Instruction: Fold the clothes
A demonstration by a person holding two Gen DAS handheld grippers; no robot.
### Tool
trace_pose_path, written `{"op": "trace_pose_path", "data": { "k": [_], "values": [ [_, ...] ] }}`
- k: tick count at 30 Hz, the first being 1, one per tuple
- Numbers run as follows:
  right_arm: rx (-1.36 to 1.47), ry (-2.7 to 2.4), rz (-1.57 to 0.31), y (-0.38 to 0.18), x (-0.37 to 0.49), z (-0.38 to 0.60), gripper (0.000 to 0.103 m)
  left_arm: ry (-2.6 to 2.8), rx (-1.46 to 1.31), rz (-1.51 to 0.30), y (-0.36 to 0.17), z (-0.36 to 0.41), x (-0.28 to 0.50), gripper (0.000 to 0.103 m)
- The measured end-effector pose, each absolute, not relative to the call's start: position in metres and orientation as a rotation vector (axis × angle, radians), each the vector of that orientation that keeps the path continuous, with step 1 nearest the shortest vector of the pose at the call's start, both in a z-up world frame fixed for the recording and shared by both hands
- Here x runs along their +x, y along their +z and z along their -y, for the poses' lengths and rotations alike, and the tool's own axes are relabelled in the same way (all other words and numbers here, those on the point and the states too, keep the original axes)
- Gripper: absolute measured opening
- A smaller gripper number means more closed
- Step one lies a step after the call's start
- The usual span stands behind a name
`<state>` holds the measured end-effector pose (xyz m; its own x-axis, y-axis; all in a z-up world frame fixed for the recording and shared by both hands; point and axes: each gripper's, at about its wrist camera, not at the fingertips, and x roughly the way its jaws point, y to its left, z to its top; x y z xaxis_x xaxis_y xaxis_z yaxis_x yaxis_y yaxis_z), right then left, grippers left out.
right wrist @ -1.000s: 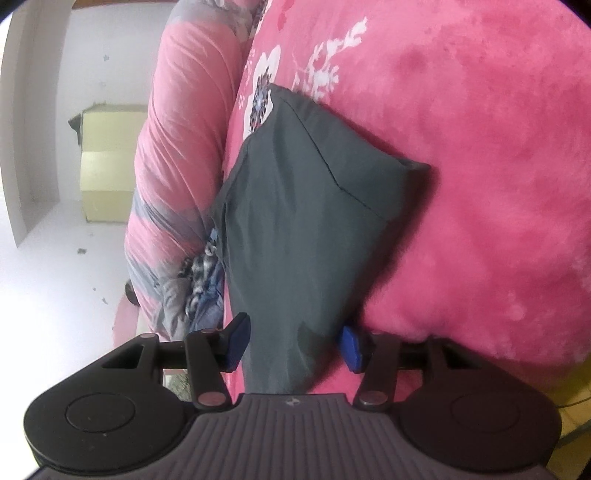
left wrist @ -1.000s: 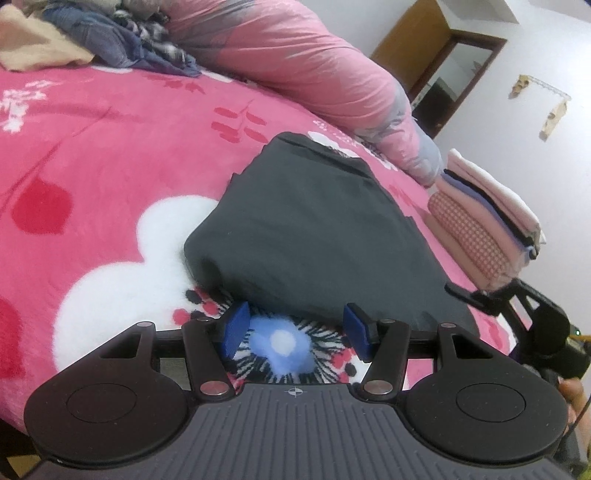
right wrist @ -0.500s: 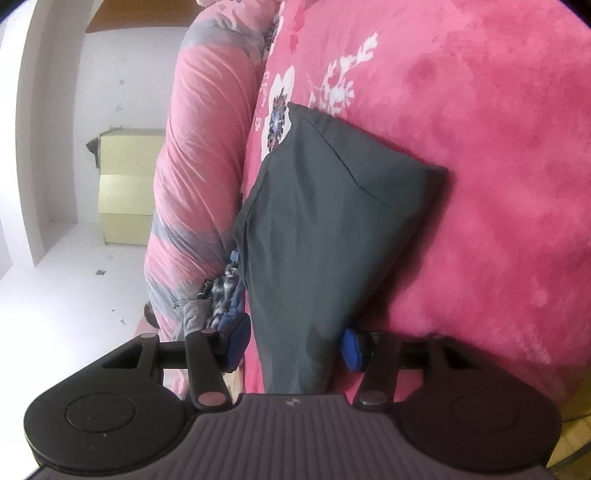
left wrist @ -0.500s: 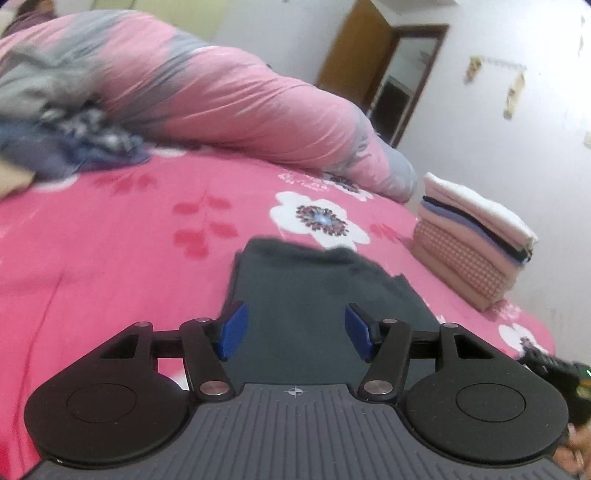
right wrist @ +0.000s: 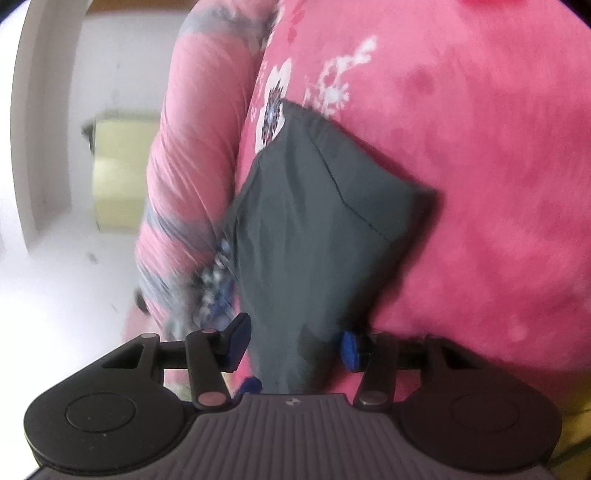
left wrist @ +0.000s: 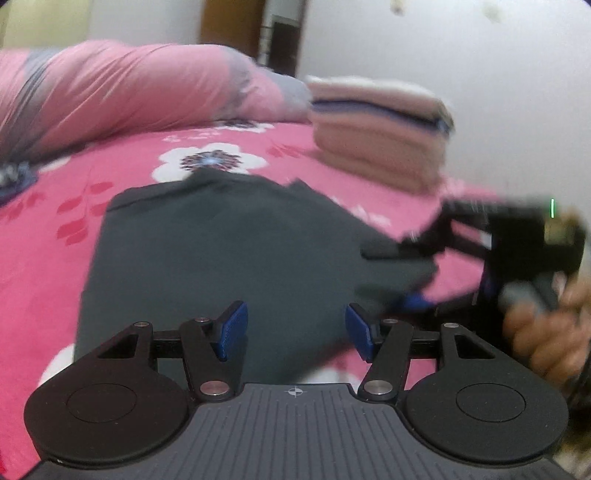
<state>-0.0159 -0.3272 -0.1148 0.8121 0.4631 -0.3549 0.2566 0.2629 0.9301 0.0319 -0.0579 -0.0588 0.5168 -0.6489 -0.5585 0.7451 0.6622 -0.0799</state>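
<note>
A folded dark grey garment (left wrist: 229, 243) lies on the pink flowered blanket (left wrist: 44, 236). My left gripper (left wrist: 295, 328) is open just above the garment's near edge, with nothing between its blue pads. My right gripper (right wrist: 291, 343) is open around the garment's right edge (right wrist: 306, 240), one pad above the cloth and one below it. The right gripper also shows at the right of the left wrist view (left wrist: 413, 280), blurred, at the garment's right corner.
A stack of folded clothes (left wrist: 380, 129) sits at the far right of the bed. A rolled pink and grey quilt (left wrist: 122, 96) lies along the far side. A pile of unfolded clothes (right wrist: 214, 280) lies by the quilt. A wooden door (left wrist: 255, 29) stands behind.
My left gripper has swung right and risen over the garment's near edge. My right gripper stays open around the garment's edge and has lifted it slightly.
</note>
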Motion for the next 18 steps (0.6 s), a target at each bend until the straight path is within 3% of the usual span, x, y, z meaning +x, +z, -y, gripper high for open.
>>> {"op": "trace_pose_path", "data": {
  "k": [9, 13, 18],
  "values": [
    [0.451, 0.097, -0.697, -0.04, -0.047, 0.307, 0.053, -0.76, 0.41, -0.524, -0.072, 0.066, 0.013, 0.059],
    [0.572, 0.086, -0.707, -0.042, -0.05, 0.325, 0.053, -0.735, 0.429, -0.518, -0.074, 0.067, 0.012, 0.059],
    [0.359, 0.075, -0.668, -0.031, -0.056, 0.302, 0.053, -0.695, 0.446, -0.515, -0.075, 0.065, 0.008, 0.059]
  ]
}}
